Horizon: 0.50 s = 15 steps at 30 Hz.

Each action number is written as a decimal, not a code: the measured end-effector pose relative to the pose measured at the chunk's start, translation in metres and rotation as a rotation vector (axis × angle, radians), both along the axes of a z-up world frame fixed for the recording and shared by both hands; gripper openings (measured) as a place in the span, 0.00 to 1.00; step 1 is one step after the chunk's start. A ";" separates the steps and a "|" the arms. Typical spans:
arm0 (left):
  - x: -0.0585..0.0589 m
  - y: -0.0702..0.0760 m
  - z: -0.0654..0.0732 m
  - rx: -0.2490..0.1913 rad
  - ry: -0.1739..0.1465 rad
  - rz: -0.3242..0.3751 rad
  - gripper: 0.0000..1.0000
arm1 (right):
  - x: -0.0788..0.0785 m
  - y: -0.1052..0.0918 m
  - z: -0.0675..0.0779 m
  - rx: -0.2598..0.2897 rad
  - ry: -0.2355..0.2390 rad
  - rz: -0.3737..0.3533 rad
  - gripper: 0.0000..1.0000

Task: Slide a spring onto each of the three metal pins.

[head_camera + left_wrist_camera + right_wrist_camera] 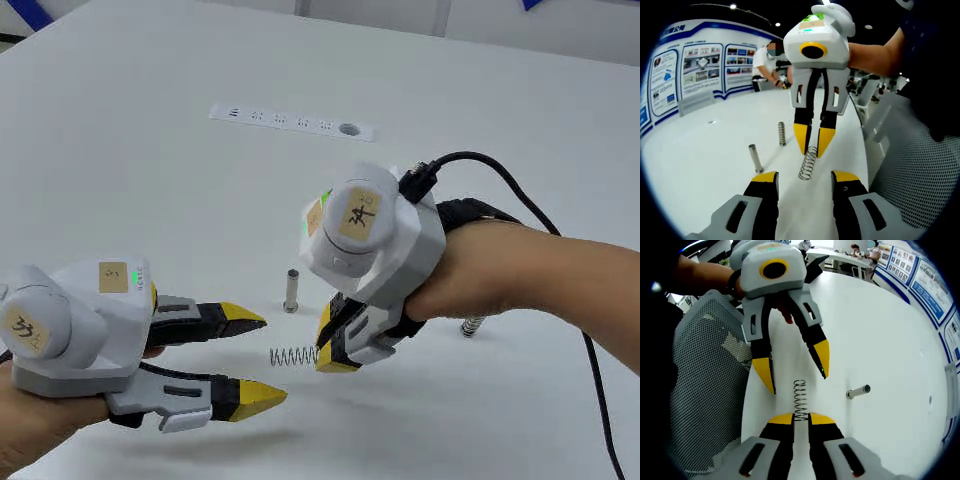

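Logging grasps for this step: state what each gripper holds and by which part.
The right gripper is shut on the spring at one end; the rest juts out free. The left gripper is open, holding nothing.

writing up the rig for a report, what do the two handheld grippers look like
Both the left gripper and the right gripper have rounded white housings, black jaws with yellow tips, tan stickers with handwritten marks and a green light. A black cable leaves the right one.
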<state>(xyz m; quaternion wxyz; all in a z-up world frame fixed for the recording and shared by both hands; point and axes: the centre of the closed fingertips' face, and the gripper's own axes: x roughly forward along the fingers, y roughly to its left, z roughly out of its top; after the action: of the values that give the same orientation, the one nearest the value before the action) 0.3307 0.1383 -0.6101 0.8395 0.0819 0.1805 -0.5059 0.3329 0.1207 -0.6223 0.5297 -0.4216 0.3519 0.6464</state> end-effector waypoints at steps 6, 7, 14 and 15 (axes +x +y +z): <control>-0.003 -0.008 0.002 0.009 -0.014 -0.045 0.30 | -0.004 -0.002 0.004 0.003 -0.001 0.019 0.11; -0.004 -0.009 0.003 0.009 -0.015 -0.051 0.29 | -0.004 -0.002 0.005 0.004 -0.002 0.020 0.11; -0.005 -0.013 0.006 0.010 -0.027 -0.072 0.19 | -0.006 -0.003 0.008 0.010 -0.006 0.030 0.11; -0.005 -0.013 0.006 0.013 -0.028 -0.075 0.18 | -0.006 -0.003 0.008 0.011 -0.006 0.032 0.11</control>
<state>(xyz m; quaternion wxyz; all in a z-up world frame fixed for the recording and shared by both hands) 0.3254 0.1252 -0.6038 0.8218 0.1013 0.1688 -0.5346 0.3265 0.1172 -0.6142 0.5226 -0.4261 0.3400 0.6556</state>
